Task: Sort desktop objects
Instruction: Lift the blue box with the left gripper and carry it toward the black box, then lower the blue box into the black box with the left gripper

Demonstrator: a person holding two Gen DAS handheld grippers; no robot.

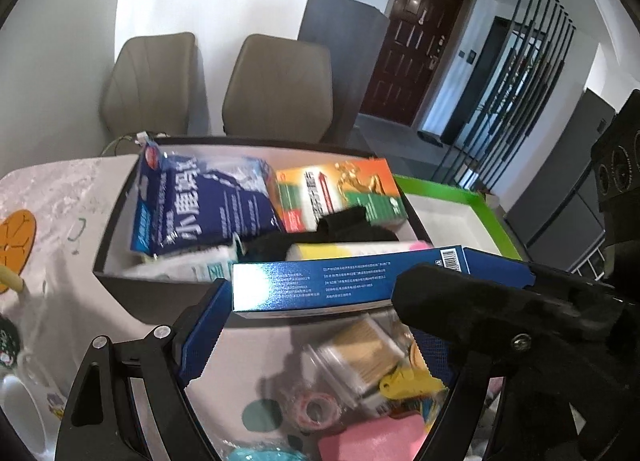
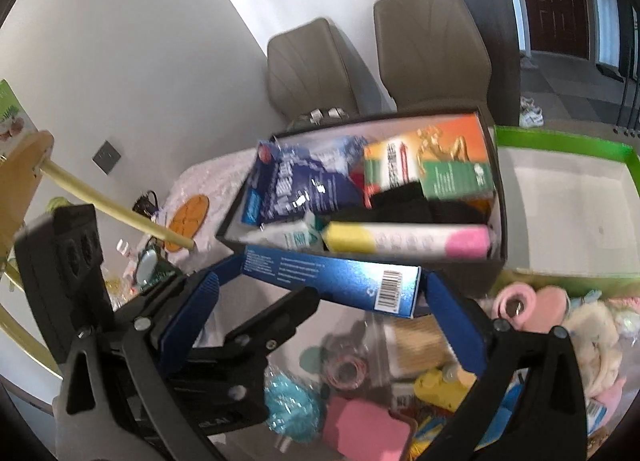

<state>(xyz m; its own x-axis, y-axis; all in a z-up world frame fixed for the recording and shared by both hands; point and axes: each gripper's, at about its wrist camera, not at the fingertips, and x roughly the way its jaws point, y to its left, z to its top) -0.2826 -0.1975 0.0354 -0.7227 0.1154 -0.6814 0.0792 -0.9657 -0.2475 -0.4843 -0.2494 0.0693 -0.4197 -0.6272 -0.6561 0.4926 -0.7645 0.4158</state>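
The left gripper (image 1: 320,301) and right gripper (image 2: 328,293) together clamped a blue carton (image 1: 304,285) just before the black box (image 2: 496,197), already part-filled with packets, while loose clutter before that box looked unsorted and the green tray (image 2: 560,141) beside it empty.
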